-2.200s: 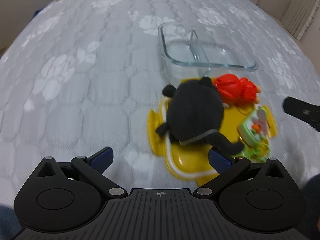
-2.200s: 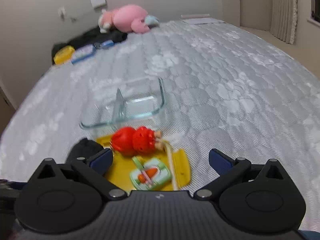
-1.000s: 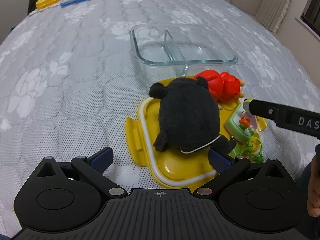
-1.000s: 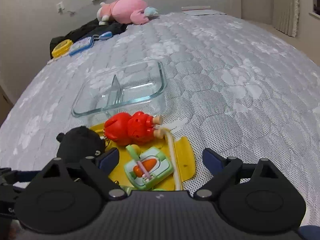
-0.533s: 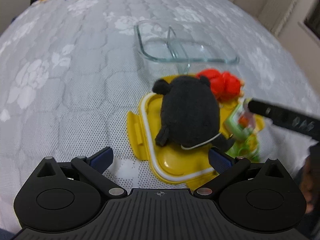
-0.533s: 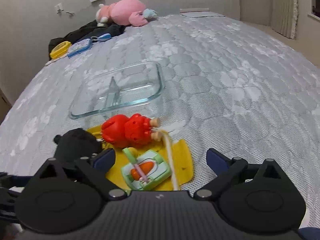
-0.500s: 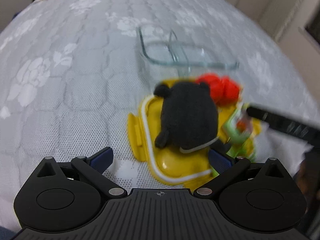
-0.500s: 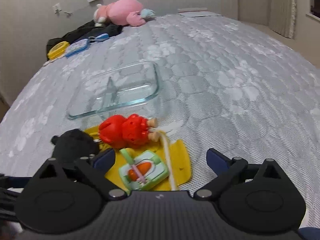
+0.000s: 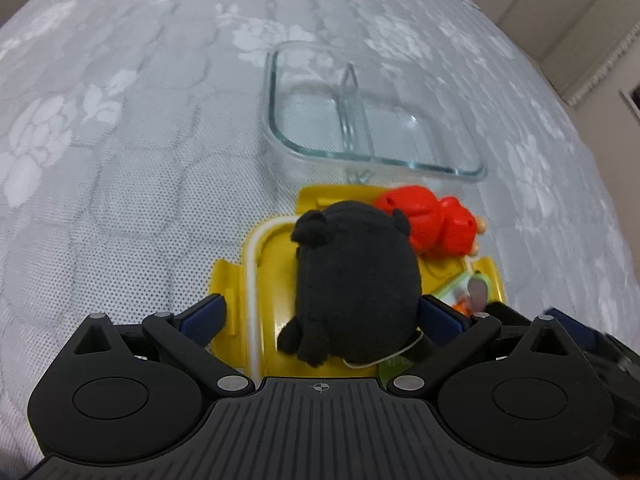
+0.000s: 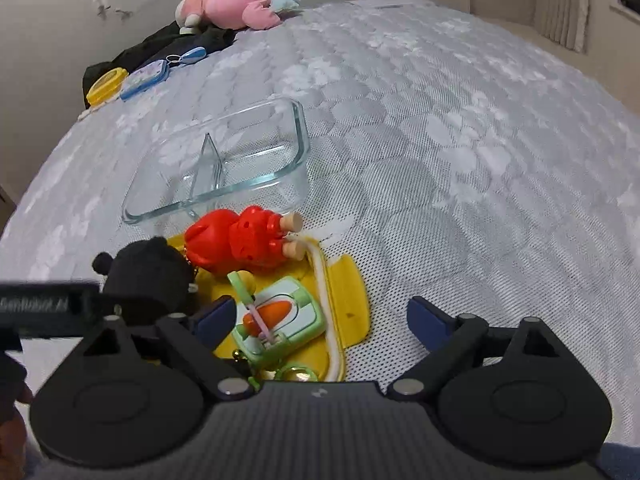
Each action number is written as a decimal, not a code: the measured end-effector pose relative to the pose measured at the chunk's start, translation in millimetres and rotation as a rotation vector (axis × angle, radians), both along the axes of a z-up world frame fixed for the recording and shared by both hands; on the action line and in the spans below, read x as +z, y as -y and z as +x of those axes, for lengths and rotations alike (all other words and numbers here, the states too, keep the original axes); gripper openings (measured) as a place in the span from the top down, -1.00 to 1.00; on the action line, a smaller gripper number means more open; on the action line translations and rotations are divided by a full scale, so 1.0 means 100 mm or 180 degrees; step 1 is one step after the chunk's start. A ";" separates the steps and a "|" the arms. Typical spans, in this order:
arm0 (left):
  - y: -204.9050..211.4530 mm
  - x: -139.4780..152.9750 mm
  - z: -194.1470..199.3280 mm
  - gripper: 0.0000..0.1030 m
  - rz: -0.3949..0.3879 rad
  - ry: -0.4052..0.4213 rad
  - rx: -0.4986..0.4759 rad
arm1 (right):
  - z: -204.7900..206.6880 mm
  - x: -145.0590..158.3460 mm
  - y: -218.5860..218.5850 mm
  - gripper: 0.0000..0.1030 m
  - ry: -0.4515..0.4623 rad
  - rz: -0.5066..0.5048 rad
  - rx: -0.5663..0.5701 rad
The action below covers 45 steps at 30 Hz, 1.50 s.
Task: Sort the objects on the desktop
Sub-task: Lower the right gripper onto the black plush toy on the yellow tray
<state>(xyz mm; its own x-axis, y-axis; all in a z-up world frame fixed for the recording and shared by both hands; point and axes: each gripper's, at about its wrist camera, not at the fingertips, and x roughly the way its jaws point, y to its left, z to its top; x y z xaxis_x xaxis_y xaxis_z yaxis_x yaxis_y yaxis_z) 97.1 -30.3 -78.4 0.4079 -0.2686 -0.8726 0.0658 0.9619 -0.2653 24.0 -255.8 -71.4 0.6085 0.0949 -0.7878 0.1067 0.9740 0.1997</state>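
Observation:
A black plush toy [image 9: 356, 280] lies on a yellow lid [image 9: 268, 256], with a red figure [image 9: 436, 220] and a green carrot keychain [image 9: 468, 292] beside it. A clear divided glass container [image 9: 372, 112] stands empty just beyond. My left gripper [image 9: 320, 316] is open with its fingers on either side of the plush. In the right wrist view my right gripper [image 10: 320, 316] is open above the green carrot keychain [image 10: 280, 320] on the yellow lid [image 10: 352, 296]. The red figure [image 10: 240, 240], black plush [image 10: 148, 272] and glass container [image 10: 224, 160] show there too.
All this rests on a grey quilted mattress [image 10: 460, 152]. At its far end lie a pink plush [image 10: 236, 2], dark clothing [image 10: 176, 42], a small yellow case [image 10: 106, 82] and a blue case [image 10: 144, 74]. A wall and curtain [image 10: 560, 0] stand beyond.
My left gripper has moved forward and down, so the black plush now sits between its fingers. My right gripper has moved closer over the carrot keychain.

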 end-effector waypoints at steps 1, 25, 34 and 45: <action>0.02 0.00 0.00 -1.00 0.0030 0.0002 -0.0005 | -0.01 0.01 0.00 -0.84 0.0006 0.0010 0.0011; 0.01 0.16 -0.14 -0.20 0.0018 0.0029 -0.0217 | -0.07 0.07 0.01 -0.91 0.0040 0.0174 0.0177; -0.21 0.41 -0.17 0.03 -0.0271 0.0164 -0.0087 | -0.06 0.04 -0.01 -0.92 -0.0001 0.0144 0.0204; 0.05 0.36 -0.16 -0.67 -0.0039 0.0173 -0.0316 | -0.07 0.03 -0.03 -0.93 -0.0010 0.0141 0.0228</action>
<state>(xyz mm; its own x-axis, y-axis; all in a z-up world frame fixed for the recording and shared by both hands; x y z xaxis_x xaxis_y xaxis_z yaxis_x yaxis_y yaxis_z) 80.7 -35.3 -42.4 0.4254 -0.3207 -0.8463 0.1754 0.9466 -0.2705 17.5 -252.5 -68.8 0.5966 0.1729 -0.7837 0.0378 0.9694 0.2426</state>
